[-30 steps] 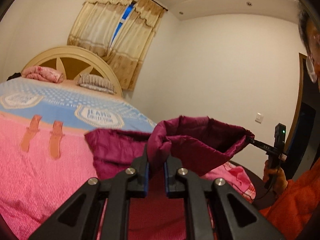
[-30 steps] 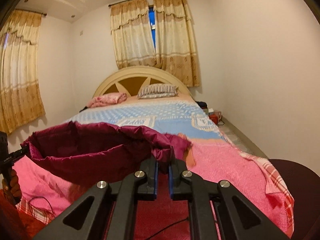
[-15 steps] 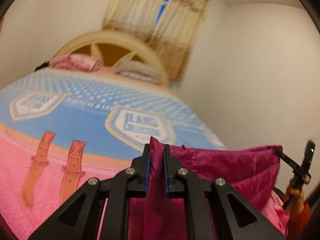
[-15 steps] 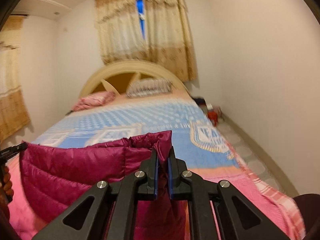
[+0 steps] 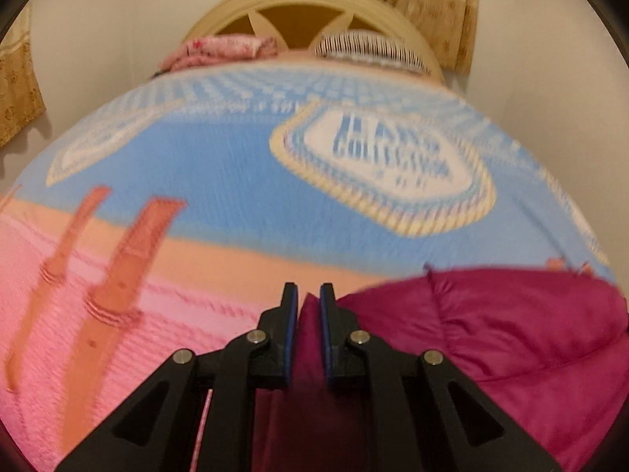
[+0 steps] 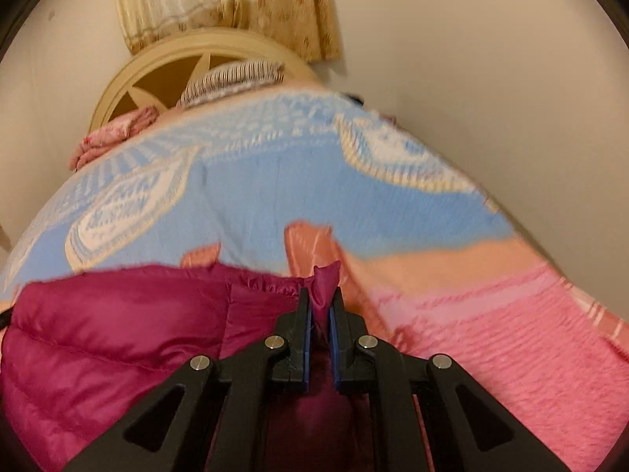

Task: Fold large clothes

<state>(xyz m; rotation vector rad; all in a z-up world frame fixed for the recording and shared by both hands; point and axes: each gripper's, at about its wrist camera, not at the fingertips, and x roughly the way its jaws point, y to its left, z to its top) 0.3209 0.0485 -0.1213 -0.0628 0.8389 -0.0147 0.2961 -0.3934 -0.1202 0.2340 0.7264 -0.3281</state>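
Observation:
A magenta quilted puffer jacket (image 5: pixel 491 326) lies spread on the bed, also shown in the right wrist view (image 6: pixel 118 334). My left gripper (image 5: pixel 308 299) is shut on a fold at the jacket's left end, low over the pink part of the blanket. My right gripper (image 6: pixel 322 299) is shut on a bunched corner at the jacket's right end. The jacket stretches between the two grippers. Its lower part is hidden under the gripper bodies.
The bed carries a blue and pink blanket (image 5: pixel 220 165) with orange strap prints (image 5: pixel 118 275). A striped pillow (image 5: pixel 365 49) and a pink folded cloth (image 5: pixel 224 49) lie by the cream headboard (image 5: pixel 298 11). Curtains (image 6: pixel 236 0) hang behind. White walls flank the bed.
Both grippers have tipped forward and down toward the bed, carrying the jacket from hanging in the air onto the blanket. Both stay shut on it.

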